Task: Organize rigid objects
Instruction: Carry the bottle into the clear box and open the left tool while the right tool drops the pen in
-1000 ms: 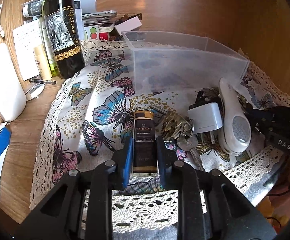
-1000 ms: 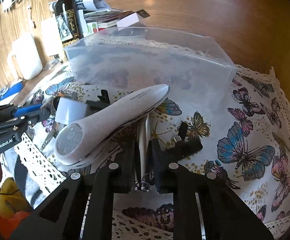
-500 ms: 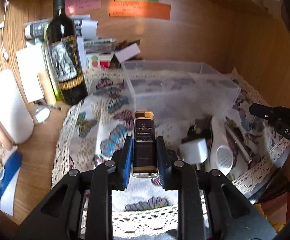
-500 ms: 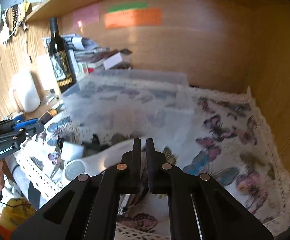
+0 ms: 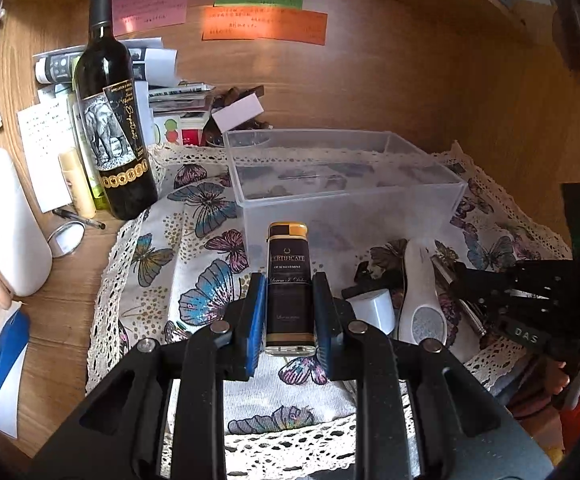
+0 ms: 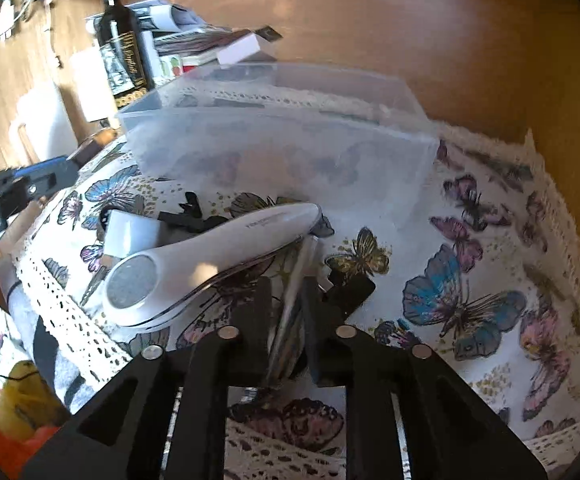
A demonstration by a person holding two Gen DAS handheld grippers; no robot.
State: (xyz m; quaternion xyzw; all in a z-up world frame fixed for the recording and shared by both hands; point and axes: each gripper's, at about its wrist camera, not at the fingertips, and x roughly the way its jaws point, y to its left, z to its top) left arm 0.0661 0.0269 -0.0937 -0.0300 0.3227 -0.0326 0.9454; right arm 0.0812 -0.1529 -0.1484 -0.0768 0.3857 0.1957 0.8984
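Observation:
My left gripper [image 5: 289, 292] is shut on a black and gold lighter [image 5: 289, 280] and holds it upright above the butterfly cloth, in front of the clear plastic box [image 5: 341, 184]. My right gripper [image 6: 286, 292] is low over the cloth, its jaws partly open around a thin silver pen-like stick [image 6: 293, 300]. A white handheld device [image 6: 210, 256] lies just left of it, with a white plug adapter [image 6: 130, 236] and black clips [image 6: 188, 216] beyond. The box [image 6: 282, 136] also shows in the right wrist view.
A wine bottle [image 5: 110, 120] stands at the back left beside papers and a lip balm tube [image 5: 76, 180]. A white mug [image 5: 2, 224] stands on the wooden desk at left. The butterfly cloth [image 6: 489, 280] covers the right side. A wooden wall stands behind.
My left gripper has lifted the lighter off the cloth and holds it higher. My right gripper rose, then came back down to the silver stick with its jaws wider apart.

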